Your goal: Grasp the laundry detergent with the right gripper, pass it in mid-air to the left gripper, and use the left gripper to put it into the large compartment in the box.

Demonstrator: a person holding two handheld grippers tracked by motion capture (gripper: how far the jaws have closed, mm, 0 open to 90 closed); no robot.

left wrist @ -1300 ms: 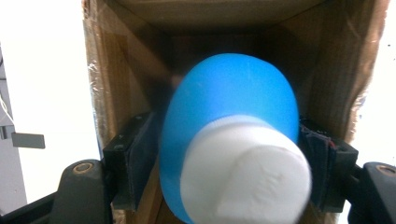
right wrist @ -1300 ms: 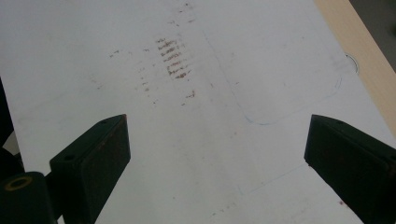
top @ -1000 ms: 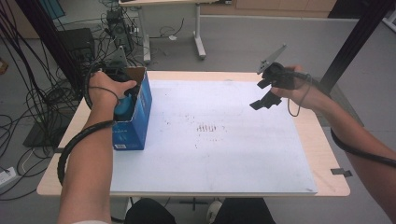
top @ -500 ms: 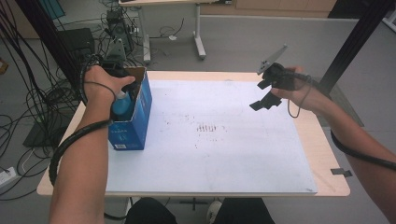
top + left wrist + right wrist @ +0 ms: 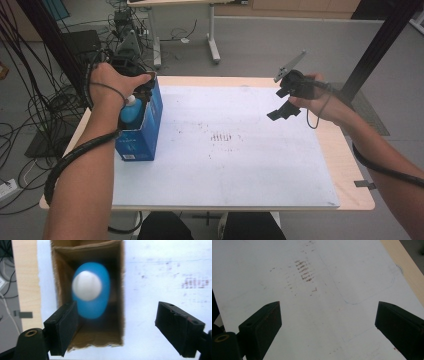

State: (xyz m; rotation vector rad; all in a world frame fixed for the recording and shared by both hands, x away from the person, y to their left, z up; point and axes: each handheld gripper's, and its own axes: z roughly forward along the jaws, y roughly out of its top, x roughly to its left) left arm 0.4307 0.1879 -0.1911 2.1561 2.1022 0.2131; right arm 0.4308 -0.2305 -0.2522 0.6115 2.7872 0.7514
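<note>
Left gripper view looks straight down at the blue bottle [image 5: 91, 291] standing in the open blue box [image 5: 142, 127], the left gripper [image 5: 117, 332] above it with jaws just opened (nothing between), while the right gripper [image 5: 329, 332] waits spread over the white sheet [image 5: 324, 270].

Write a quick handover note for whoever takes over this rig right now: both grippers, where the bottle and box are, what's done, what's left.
Left gripper: above the open blue box, jaws just been opening, nothing between them.
Right gripper: open and empty, held over the white sheet at the table's right side.
Blue bottle with white cap: upright inside the box, at the table's left edge.
Done: the bottle looks placed in the box and released.
Left: probably withdrawing the left gripper; the box top is not yet closed.
</note>
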